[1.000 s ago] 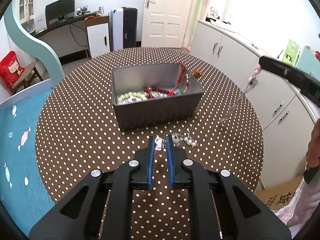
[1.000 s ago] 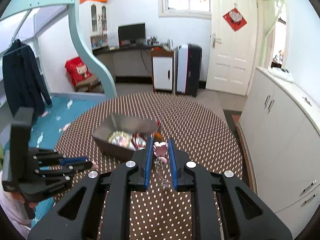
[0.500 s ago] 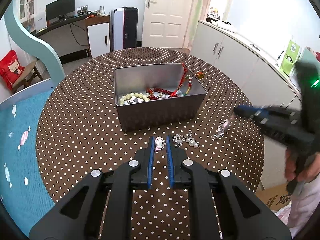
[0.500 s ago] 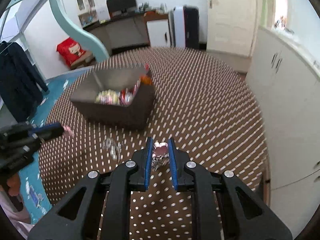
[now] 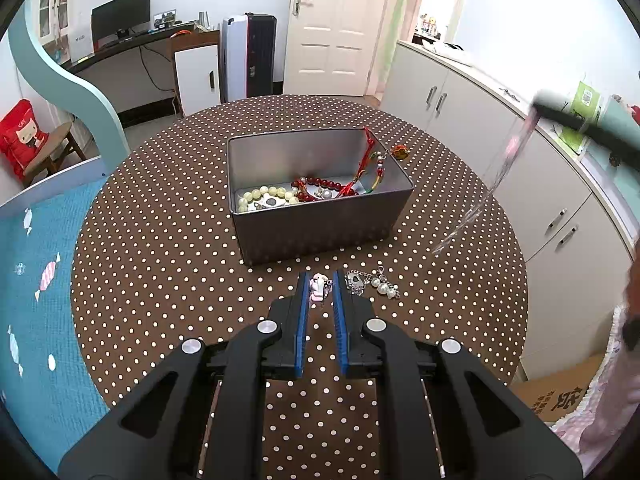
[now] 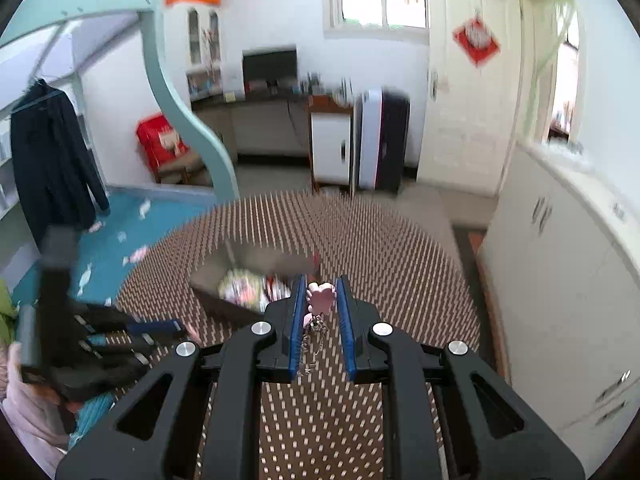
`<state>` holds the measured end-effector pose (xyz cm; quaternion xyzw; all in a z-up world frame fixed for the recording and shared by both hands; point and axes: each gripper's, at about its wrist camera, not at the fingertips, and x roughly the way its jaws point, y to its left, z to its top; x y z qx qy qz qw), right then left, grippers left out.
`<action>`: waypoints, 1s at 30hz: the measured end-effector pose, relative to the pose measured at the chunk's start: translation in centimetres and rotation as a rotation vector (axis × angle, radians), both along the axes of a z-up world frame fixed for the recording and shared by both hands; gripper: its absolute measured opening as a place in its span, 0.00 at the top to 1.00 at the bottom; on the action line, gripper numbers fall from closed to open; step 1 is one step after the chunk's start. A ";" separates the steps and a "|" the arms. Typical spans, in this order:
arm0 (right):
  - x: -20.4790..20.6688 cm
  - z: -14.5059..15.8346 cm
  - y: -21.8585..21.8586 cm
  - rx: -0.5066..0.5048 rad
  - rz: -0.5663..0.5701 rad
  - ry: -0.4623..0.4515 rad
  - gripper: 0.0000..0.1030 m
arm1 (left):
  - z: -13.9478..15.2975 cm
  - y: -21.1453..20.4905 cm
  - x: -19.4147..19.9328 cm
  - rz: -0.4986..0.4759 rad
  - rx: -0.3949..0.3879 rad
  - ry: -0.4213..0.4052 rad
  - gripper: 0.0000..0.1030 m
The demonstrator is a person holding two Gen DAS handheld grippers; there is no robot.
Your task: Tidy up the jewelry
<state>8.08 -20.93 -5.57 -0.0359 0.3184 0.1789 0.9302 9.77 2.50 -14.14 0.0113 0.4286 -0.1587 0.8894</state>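
Jewelry sorting, with the grey tin box (image 5: 320, 216) on the dotted table (image 5: 160, 240) as the reference landmark. Right gripper (image 6: 319, 300) is closed on a pink heart pendant (image 6: 320, 298) whose thin chain (image 6: 314, 340) dangles below; it is held high above the table, to the near right of the box, presumably so the chain hangs free for lowering inside. Left gripper (image 5: 319, 294) sits low just in front of the box, fingers nearly closed about a small pink-and-white charm (image 5: 319, 290); whether they actually pinch it cannot be told. Beside it, right of the fingertips, lies a silver and pearl piece (image 5: 372, 284). Inside the box rest pale beads (image 5: 264, 196) and red beads (image 5: 316, 186); a red cord (image 5: 366, 156) draped over the box's right wall may snag an incoming chain.
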 end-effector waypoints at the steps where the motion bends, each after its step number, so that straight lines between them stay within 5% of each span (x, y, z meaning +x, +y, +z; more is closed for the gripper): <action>1: 0.6 -1.9 -0.2 -0.012 -0.016 0.054 0.86 | -0.1 0.0 0.0 0.000 0.001 0.004 0.89; 6: 2.4 -9.3 -1.5 -0.067 -0.091 0.268 0.86 | -0.4 0.1 0.2 0.002 0.004 0.015 0.89; 8: 2.2 -10.5 -1.8 -0.077 -0.110 0.304 0.75 | -0.6 0.1 0.4 0.003 0.006 0.019 0.89; 10: 1.9 -10.7 -1.9 -0.086 -0.130 0.301 0.51 | -0.7 0.0 0.5 0.002 0.008 0.024 0.89; 11: 1.5 -10.5 -2.0 -0.079 -0.126 0.286 0.47 | -0.8 -0.1 0.6 0.001 0.009 0.027 0.89; 15: 1.1 -9.2 -0.7 -0.063 -0.059 0.246 0.47 | -1.0 -0.4 0.8 -0.006 0.012 0.035 0.89; 19: 2.7 -11.0 1.7 -0.121 -0.023 0.275 0.47 | -1.4 -0.7 1.0 -0.008 0.012 0.049 0.89; 21: 3.5 -12.6 2.5 -0.156 -0.027 0.309 0.52 | -1.4 -0.7 1.1 -0.005 0.017 0.053 0.89; 23: 2.8 -12.3 3.1 -0.159 0.005 0.271 0.82 | -1.4 -0.5 1.0 0.000 0.018 0.052 0.89; 24: 2.7 -12.0 3.2 -0.165 0.004 0.275 0.88 | -1.3 -0.3 1.0 0.003 0.019 0.051 0.89; 30: 3.9 -10.4 1.3 -0.072 -0.009 0.313 0.91 | -1.1 0.0 1.3 0.015 0.022 0.048 0.89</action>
